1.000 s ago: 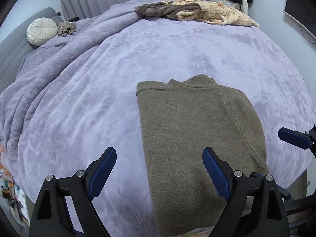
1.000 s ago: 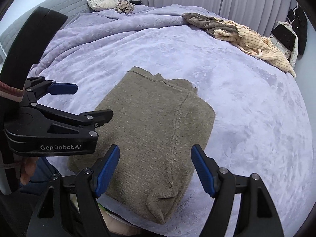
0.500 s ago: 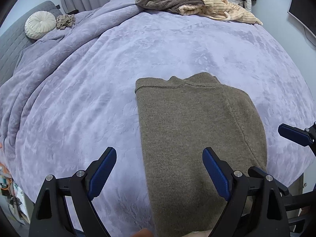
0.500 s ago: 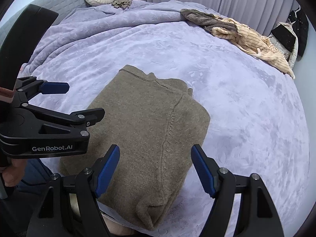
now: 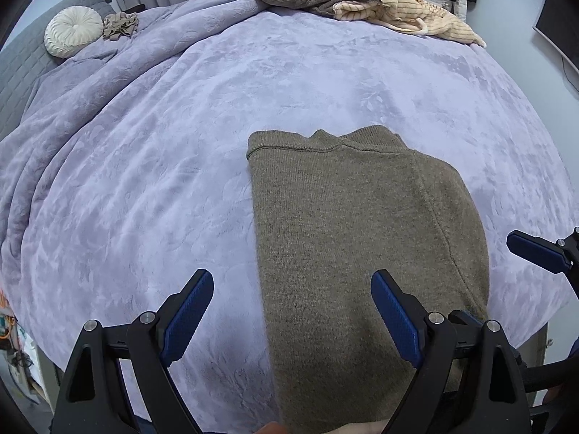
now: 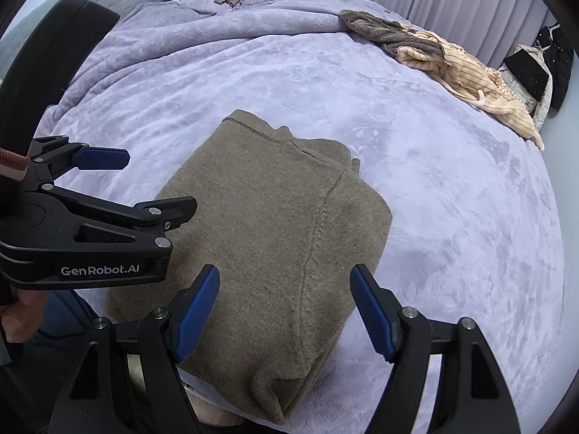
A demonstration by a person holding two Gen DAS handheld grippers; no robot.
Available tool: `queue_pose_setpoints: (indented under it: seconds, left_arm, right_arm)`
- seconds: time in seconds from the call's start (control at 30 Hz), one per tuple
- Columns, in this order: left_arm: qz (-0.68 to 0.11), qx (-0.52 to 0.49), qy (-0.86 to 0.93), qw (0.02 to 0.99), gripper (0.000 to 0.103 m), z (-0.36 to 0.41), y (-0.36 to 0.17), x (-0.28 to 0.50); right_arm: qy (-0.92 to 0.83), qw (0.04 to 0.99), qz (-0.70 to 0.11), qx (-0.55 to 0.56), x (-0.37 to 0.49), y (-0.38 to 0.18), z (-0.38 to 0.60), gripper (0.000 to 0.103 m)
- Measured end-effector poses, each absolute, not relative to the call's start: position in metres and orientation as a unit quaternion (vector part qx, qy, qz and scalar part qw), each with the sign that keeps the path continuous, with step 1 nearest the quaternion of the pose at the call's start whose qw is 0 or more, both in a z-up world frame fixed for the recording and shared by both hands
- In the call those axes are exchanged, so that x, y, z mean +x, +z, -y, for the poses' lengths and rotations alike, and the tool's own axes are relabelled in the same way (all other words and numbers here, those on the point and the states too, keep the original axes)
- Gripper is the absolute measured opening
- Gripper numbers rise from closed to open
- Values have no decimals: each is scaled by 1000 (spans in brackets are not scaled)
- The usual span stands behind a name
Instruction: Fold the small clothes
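An olive-brown knit sweater point(image 5: 362, 235) lies folded into a long rectangle on the lavender blanket point(image 5: 144, 181), collar end away from me. My left gripper point(image 5: 289, 278) hovers open over the sweater's near left edge with nothing between its blue pads. In the right wrist view the same sweater point(image 6: 271, 224) lies below my right gripper point(image 6: 286, 275), which is open above the near hem and holds nothing. The left gripper point(image 6: 155, 181) shows there at the left, beside the sweater's left side. One blue finger of the right gripper point(image 5: 535, 253) pokes in at the right edge of the left wrist view.
A heap of brown and cream striped clothes point(image 5: 362, 0) lies at the bed's far side. A round white cushion point(image 5: 72, 34) and a small crumpled beige cloth point(image 5: 121, 25) sit at the far left by a grey headboard. The bed's near edge runs just below the grippers.
Both views have tipped slightly downward, so the far clothes and cushion sit higher in frame. The sweater has not moved and both jaws stand as wide as before.
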State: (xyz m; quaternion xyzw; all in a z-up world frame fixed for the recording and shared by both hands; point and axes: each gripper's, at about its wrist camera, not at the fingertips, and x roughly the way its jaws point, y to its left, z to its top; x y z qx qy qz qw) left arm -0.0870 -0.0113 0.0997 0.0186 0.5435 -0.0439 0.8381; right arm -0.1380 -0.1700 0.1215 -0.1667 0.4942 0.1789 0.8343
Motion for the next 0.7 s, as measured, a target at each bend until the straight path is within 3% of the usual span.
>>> queue_pose_setpoints:
  seconds: [0.7]
  left_arm:
    - [-533,6,-56,844,90,4,106,-93]
  right_arm:
    - [171,832,-495,-180,-142,129,161,78]
